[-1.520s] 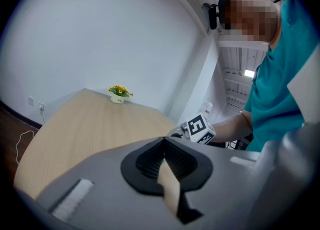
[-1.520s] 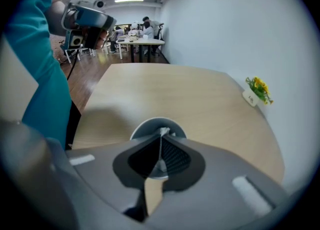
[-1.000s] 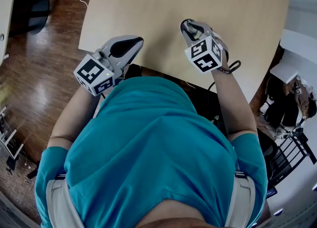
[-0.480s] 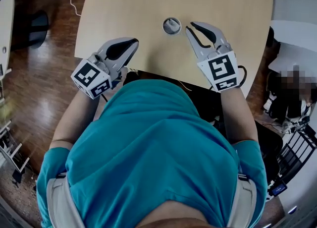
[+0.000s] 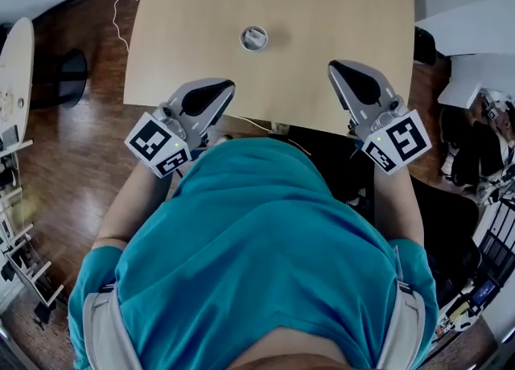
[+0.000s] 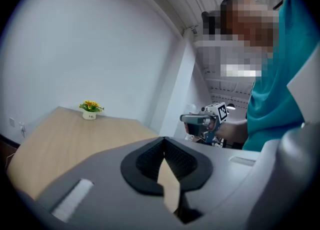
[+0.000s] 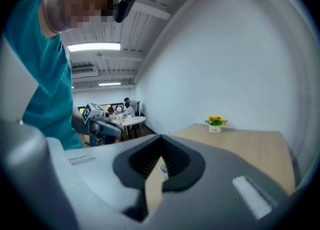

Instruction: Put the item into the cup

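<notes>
Head view: wooden table with 1 small cup standing upright near the middle of its width. A pale item lies inside the cup; its shape is too small to make out.

Left gripper: held at the near table edge, well apart from the cup. In the left gripper view its 2 jaws are clenched tip to tip with nothing between them.

Right gripper: also at the near edge, to the right of the cup and well apart from it. In the right gripper view the jaws are clenched together and empty. A small white object shows far off through the slot below the tips, probably the cup.

The person wears a teal shirt.

Background: 1 small pot of yellow flowers stands on a table at the wall, and it also shows in the right gripper view. People sit at a far round table.
</notes>
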`<state>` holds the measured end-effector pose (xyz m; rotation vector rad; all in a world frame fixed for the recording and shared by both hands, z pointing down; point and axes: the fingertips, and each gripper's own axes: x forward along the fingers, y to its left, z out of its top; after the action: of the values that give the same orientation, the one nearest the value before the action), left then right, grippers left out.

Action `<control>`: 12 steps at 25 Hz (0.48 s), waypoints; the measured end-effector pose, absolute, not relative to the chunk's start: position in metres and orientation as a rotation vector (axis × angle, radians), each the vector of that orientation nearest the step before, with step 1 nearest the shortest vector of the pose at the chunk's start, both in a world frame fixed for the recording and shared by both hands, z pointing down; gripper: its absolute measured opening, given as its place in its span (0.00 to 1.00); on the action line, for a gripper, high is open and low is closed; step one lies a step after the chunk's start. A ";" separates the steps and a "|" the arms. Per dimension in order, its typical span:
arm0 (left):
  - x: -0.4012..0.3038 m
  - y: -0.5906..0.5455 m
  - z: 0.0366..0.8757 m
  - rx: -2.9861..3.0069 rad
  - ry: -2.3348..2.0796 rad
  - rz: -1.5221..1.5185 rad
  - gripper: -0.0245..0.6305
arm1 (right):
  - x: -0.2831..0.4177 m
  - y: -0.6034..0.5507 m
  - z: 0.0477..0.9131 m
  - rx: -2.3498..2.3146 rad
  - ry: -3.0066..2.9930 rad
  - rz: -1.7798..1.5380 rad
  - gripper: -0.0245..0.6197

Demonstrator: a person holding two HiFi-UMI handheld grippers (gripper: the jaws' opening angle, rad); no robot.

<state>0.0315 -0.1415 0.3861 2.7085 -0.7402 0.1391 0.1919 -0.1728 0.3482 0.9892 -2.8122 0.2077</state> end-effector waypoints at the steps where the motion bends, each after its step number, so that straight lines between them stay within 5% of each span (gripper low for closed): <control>1: 0.024 -0.134 0.383 2.716 -0.737 0.125 0.04 | 0.188 -0.161 0.346 0.999 -2.820 0.216 0.04; 12: -0.120 -0.011 0.359 2.813 -0.673 0.030 0.04 | 0.072 -0.035 0.299 1.136 -2.883 0.256 0.04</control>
<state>-0.1197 -0.0110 0.3595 2.8133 -0.6728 0.0300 0.0720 -0.0353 0.2990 1.1357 -2.8830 0.2563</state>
